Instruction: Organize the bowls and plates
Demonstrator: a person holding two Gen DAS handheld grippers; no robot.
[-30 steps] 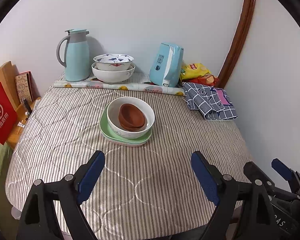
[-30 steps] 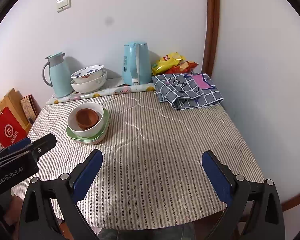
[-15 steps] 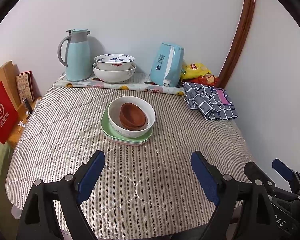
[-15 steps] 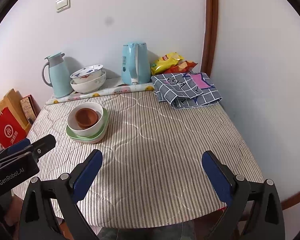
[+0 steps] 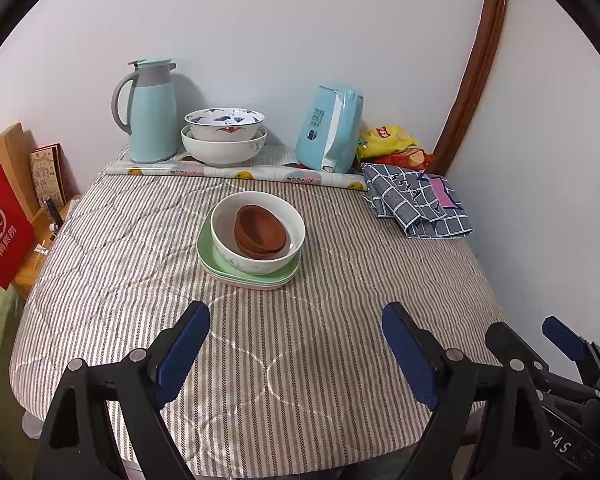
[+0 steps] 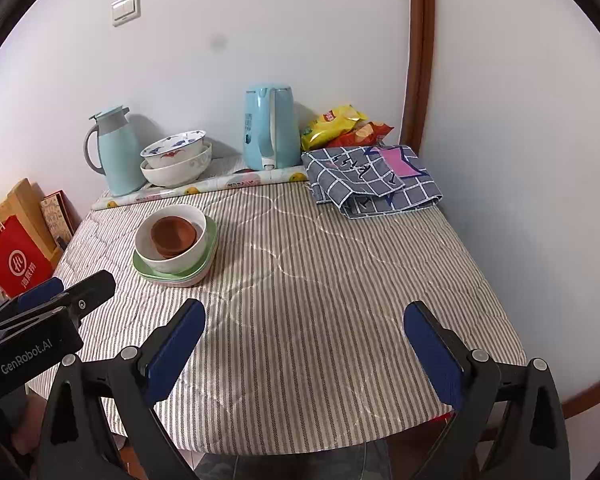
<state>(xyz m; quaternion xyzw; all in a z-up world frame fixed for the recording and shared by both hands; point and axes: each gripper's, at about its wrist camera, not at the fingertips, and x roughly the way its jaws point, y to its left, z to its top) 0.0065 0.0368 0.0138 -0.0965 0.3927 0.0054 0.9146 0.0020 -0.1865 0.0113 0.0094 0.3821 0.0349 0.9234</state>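
The table (image 5: 112, 264) has a striped cover. In its middle, green plates (image 5: 220, 268) hold a white bowl (image 5: 260, 256) with brown bowls (image 5: 260, 230) inside. The left gripper (image 6: 56, 300) reads "GenRobot.AI". Both it and the right gripper (image 6: 304, 344) gape wide, empty.

Brown bowls (image 5: 260, 232) nest in white bowl (image 5: 228, 240) atop plates (image 5: 210, 258).

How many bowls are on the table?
4, maybe more: a brown bowl sits in a white bowl on the plates in the middle; a patterned bowl sits in a big white bowl at the back. The brown one may hide another beneath.
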